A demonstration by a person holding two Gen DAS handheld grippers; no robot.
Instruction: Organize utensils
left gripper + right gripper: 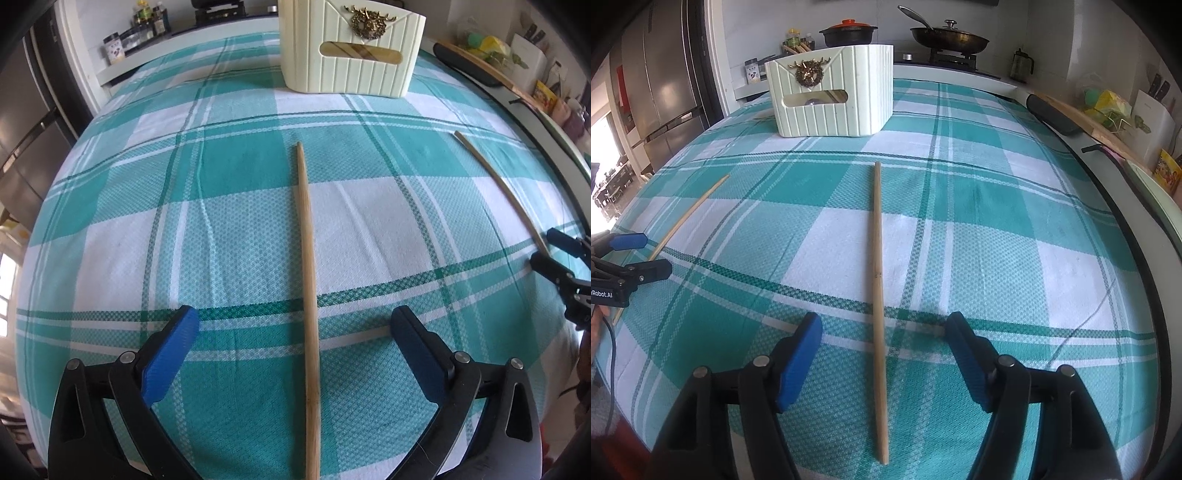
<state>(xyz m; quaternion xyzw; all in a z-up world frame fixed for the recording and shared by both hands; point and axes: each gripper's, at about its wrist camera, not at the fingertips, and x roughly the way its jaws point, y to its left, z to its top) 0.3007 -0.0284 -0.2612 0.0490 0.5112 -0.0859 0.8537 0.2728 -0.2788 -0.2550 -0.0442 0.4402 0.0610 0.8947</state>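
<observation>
Two bamboo chopsticks lie on the teal plaid tablecloth [236,236]. In the left wrist view one chopstick [308,288] runs between the open jaws of my left gripper [295,325], untouched. The other chopstick [502,188] lies at the right, its near end between the open fingers of my right gripper [546,247]. In the right wrist view that chopstick [878,280] lies between the open jaws of my right gripper [884,328]; the left gripper [646,254] straddles the first chopstick [687,214]. A cream ribbed utensil box [351,48] stands at the far side, also in the right wrist view [831,99].
A fridge [661,85] stands at the left. A stove with a clay pot [849,33] and a frying pan [949,37] is behind the table. A cutting board [1078,118] and a knife block sit on the right counter.
</observation>
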